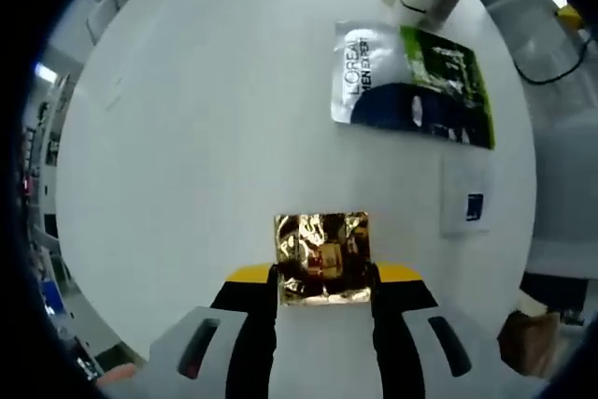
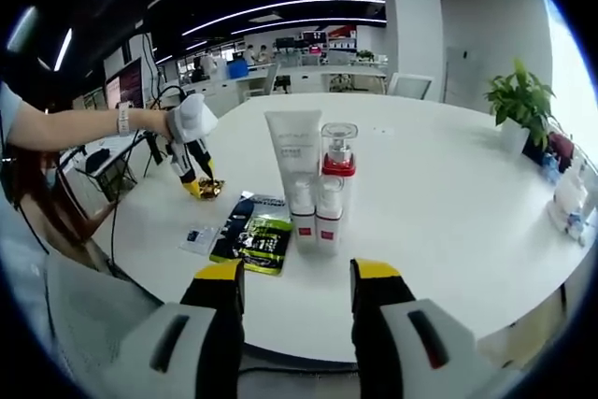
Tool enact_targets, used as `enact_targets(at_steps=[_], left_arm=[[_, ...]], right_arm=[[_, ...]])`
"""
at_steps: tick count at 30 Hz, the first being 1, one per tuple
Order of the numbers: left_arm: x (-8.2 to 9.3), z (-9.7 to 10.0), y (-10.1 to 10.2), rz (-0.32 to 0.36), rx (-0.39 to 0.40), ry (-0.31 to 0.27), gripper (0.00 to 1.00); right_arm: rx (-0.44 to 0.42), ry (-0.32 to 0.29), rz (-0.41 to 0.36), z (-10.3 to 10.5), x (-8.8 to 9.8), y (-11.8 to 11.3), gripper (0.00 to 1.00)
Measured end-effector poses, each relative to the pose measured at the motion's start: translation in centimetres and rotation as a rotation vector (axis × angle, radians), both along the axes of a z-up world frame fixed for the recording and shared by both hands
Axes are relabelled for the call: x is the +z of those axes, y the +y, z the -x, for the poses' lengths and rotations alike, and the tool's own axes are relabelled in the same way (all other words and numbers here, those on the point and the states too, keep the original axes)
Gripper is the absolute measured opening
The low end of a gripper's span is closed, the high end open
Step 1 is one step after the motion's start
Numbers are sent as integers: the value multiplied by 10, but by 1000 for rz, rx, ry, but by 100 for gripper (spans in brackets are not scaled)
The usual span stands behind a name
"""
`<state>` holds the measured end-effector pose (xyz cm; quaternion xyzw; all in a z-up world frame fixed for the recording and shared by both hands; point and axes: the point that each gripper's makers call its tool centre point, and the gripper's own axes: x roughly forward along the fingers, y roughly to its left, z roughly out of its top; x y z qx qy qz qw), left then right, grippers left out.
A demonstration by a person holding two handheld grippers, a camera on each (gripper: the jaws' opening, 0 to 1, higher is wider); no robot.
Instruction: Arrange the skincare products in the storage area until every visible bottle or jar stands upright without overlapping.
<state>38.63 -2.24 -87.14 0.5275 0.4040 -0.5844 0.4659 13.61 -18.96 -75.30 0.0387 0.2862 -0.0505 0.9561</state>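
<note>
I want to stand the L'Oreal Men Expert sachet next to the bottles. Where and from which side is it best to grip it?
The L'Oreal Men Expert sachet lies flat on the white table, left of the bottles. Probably pinch one short edge, coming low from the table's near rim; a flat, thin pack offers only its edges.

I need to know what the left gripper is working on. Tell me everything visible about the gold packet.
The gold packet is a small, square, shiny foil sachet, crinkled and reflective. It lies flat on the white table, between the yellow-tipped black fingers of the left gripper, which bracket its two sides; whether they press it is unclear. In the right gripper view it shows as a gold glint beneath that gripper, left of the green-and-black L'Oreal pack.
</note>
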Motion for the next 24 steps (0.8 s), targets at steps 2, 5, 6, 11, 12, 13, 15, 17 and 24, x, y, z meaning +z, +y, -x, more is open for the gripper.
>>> enact_targets(at_steps=[2,5,6,11,12,13,15,17,24], left_arm=[[0,5,-1,3,-7,5,36],[0,13,-4,7,-21,6,36],[0,15,-5,10,-25,8,36],[2,25,-13,44,-17,42,36],[2,26,-14,43,-21,40,36],[1,27,-14,41,-27,37,36],[1,27,-17,39,-34,37,36],[0,27,-18,40,-35,41,36],[-3,31,-25,44,-41,51,36]], right_arm=[[2,-3,1,0,0,1,46],[4,-2,6,1,1,2,47],[4,-1,8,2,1,1,48],[8,-3,4,3,1,2,48],[8,-3,6,2,1,2,48],[8,-3,7,2,1,2,48],[10,-6,6,2,2,2,48],[12,-6,8,1,2,2,48],[17,-6,8,0,2,3,48]])
